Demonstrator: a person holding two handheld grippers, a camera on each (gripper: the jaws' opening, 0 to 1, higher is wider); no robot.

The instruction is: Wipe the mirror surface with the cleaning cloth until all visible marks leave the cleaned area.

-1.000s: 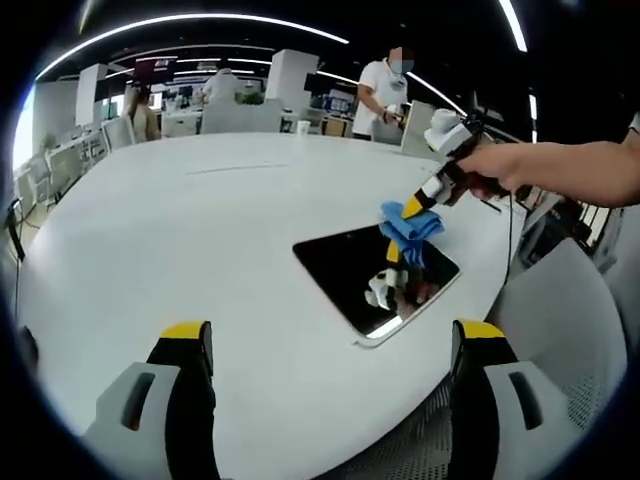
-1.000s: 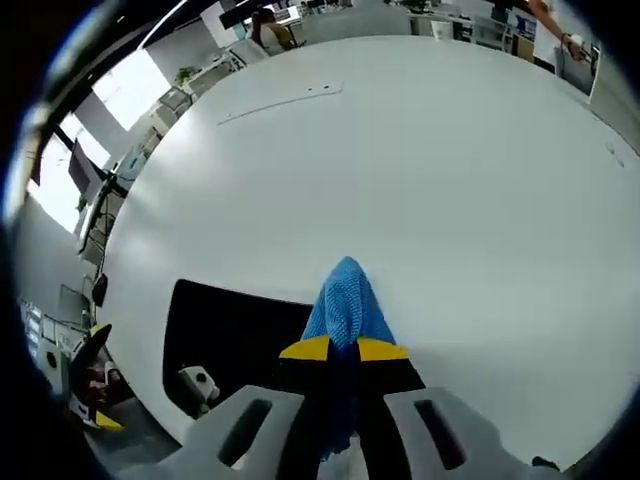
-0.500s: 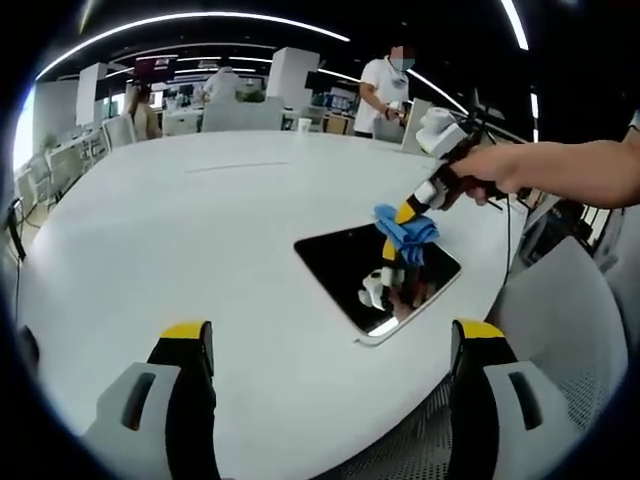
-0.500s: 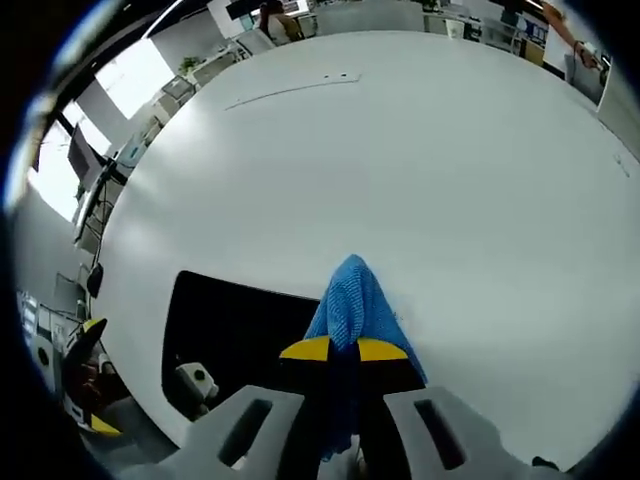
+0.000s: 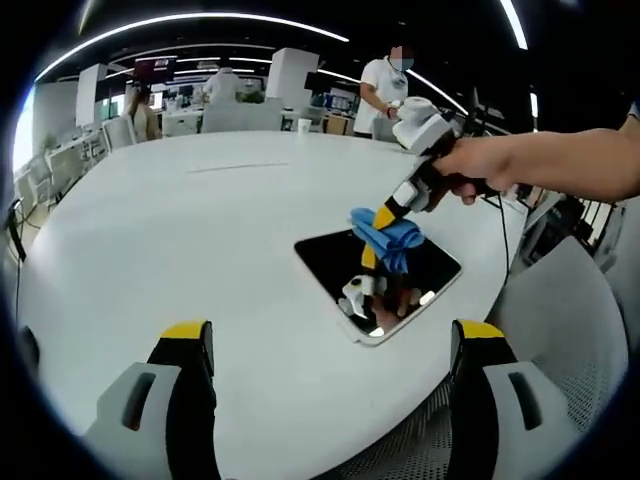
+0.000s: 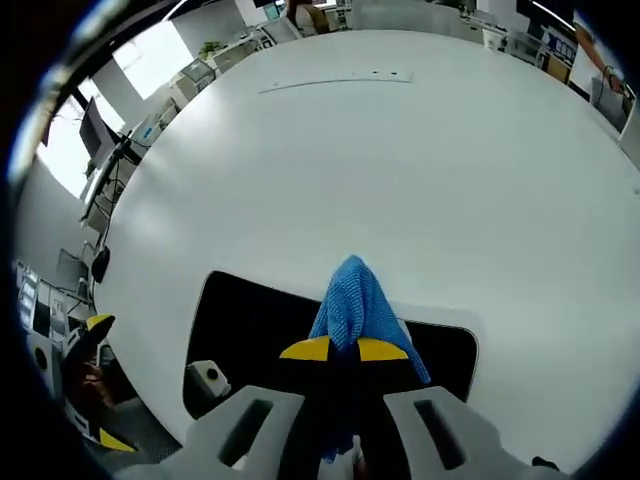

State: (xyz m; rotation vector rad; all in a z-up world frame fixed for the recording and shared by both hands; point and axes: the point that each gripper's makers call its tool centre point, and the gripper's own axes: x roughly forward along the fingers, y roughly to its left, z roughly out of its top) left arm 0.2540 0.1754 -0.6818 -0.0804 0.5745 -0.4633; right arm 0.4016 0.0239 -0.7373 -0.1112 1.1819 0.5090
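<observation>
A dark rectangular mirror with a pale rim lies flat on the white table, near its edge. My right gripper, held by a hand, is shut on a blue cleaning cloth. The cloth hangs over the mirror's middle, and the glass reflects it together with the gripper. My left gripper stands open at the near table edge, short of the mirror, with nothing between its fingers.
A grey chair stands at the table edge right of the mirror. People and desks fill the far side of the room. The white tabletop stretches wide beyond the mirror. A thin seam line runs across it.
My right gripper has carried the blue cloth from the mirror's far edge inward over its middle. The left gripper has stayed still.
</observation>
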